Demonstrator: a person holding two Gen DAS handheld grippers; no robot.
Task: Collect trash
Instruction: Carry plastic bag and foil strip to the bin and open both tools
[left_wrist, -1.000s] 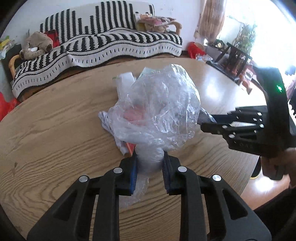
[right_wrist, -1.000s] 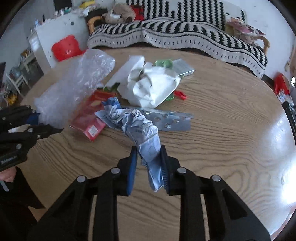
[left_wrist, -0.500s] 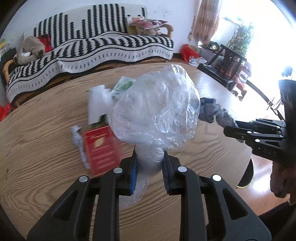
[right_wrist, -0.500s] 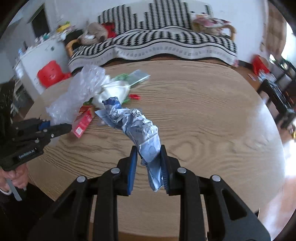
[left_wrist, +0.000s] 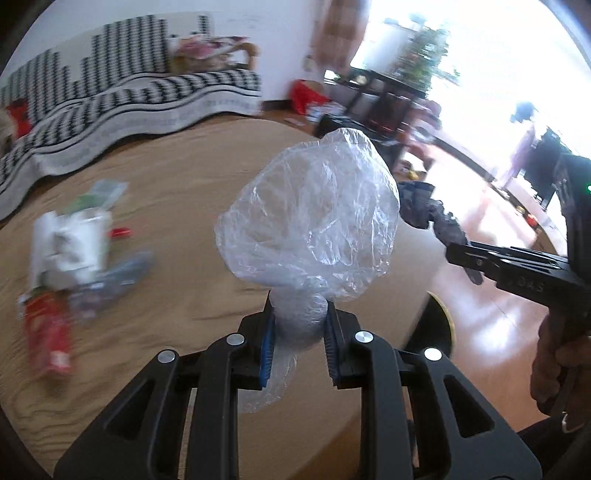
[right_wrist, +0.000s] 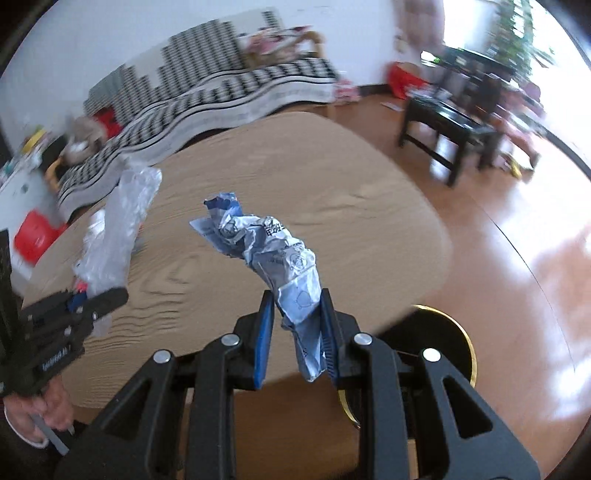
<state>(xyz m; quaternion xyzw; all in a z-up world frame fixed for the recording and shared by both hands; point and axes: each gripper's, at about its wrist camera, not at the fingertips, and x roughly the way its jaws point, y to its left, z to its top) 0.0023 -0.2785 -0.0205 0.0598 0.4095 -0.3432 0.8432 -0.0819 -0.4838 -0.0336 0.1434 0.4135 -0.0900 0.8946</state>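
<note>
The left gripper (left_wrist: 298, 341) is clamped on the neck of a crumpled clear plastic bag (left_wrist: 314, 218); the right gripper (right_wrist: 296, 334) pinches a crumpled blue-and-white printed paper wrapper (right_wrist: 273, 254). Both pieces hang in the air over the near right edge of the round wooden table (right_wrist: 332, 192) — just above a round black bin with a gold rim (right_wrist: 439, 332) on the floor. Carry each fully over the opening before letting go, wrapper first; the light bag may drift. Print on the wrapper is unreadable; more litter (left_wrist: 70, 236) remains at the table's left side.
</note>
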